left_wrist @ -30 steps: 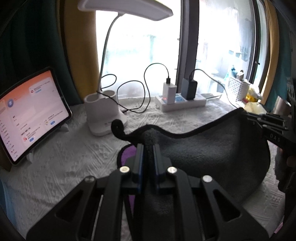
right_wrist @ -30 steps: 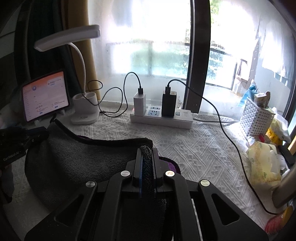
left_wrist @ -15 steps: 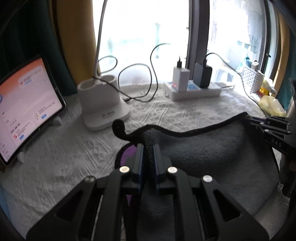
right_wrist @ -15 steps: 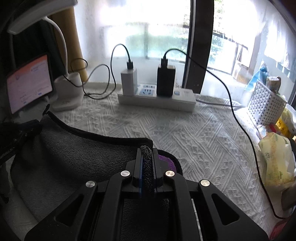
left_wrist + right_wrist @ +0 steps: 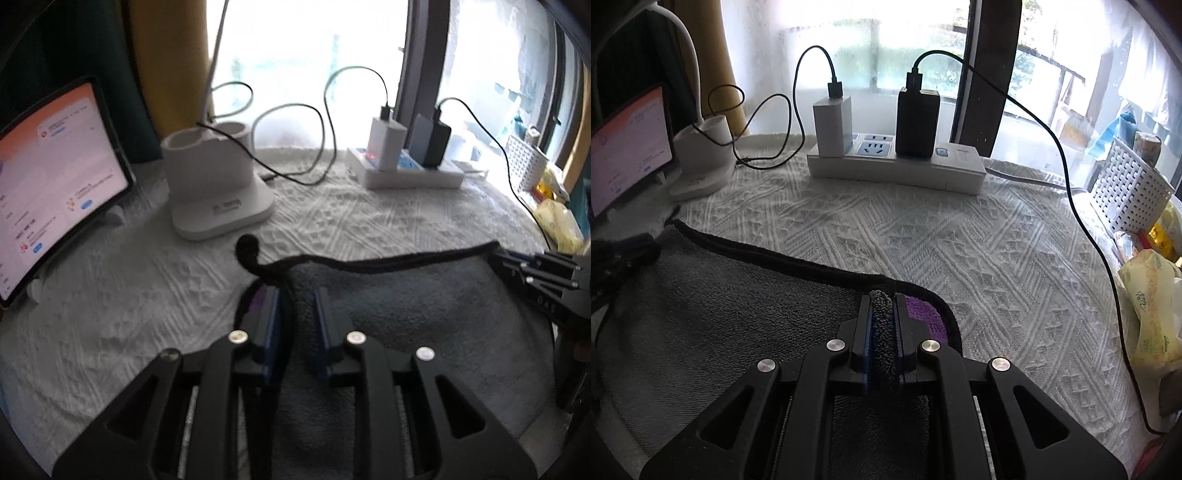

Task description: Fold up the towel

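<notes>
Here, my work surface is a table under a white, relief-patterned cloth [image 5: 979,258] pushed against a bright window [image 5: 879,44] with a dark frame post [image 5: 990,74] and a yellowish curtain [image 5: 166,66] at the left.

The grey towel [image 5: 713,314] lies on the near part of the cloth, its black-bound edge [image 5: 775,258] running across in front of me, with a patch of purple [image 5: 923,314] showing at the corner by my right tool.

My right gripper [image 5: 881,299] is pinched tight on a bunched fold of the towel, the pile squeezed between the blue pads. My left gripper [image 5: 295,295] has its jaws parted a little, with the towel's edge lying loosely in the gap; the view is blurred, so I can't tell how much the fabric touches the pads. A black loop [image 5: 248,245] of the binding curls up just ahead of it.

Along the window stands a white power strip [image 5: 897,170] carrying a white charger [image 5: 833,123] and a black charger [image 5: 918,123], each with a black cable rising from it. To the left sits a white lamp base [image 5: 214,184] with a gooseneck, and beyond it a propped tablet [image 5: 55,177] with its screen lit. At the far right are a white perforated basket [image 5: 1130,184] and a yellowish plastic packet [image 5: 1148,295].
</notes>
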